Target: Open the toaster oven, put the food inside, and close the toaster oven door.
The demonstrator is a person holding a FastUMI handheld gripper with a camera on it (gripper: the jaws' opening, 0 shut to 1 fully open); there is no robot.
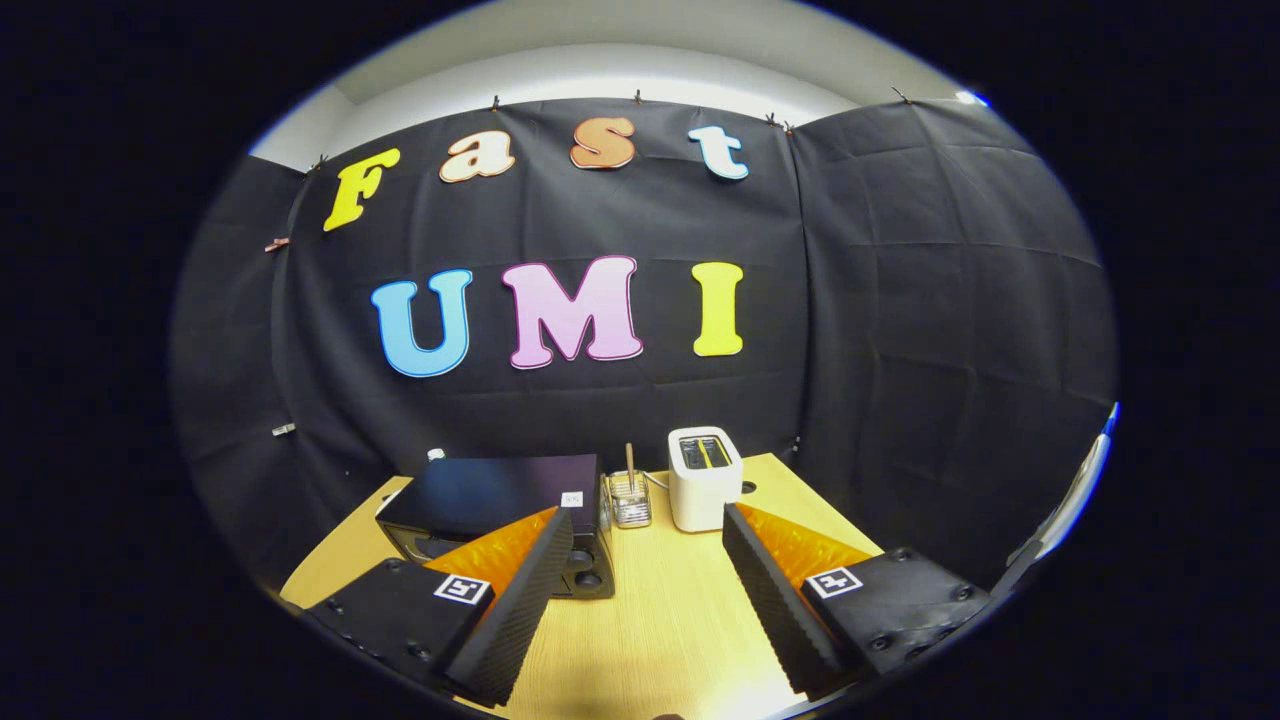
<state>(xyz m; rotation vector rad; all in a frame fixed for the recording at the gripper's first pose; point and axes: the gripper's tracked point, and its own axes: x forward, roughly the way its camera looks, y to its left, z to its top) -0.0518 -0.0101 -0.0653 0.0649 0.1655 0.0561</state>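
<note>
At the bottom of the frame the gripper [648,565] has its two fingers spread wide, with only bare table [660,620] between them; it holds nothing. The fingers point forward and a little downward over the wooden surface, and the tool seems to hang above the near part of the table, well back from the appliances.

Just beyond the left finger, in the lower left of the centre, stands the black toaster oven [500,505]. Its front is partly hidden by that finger, so I cannot tell if the door is closed or ajar, though no door seems to hang down. No food can be made out from here. This scene fits both a moment before opening and a moment after closing.

If the door is the target, I judge it is good to approach the handle squarely, keep the fingers open until they are around it, and pull along the hinge arc.

Further back, in the centre, are a small clear holder [630,498] with a stick, and a white toaster [705,478].
</note>
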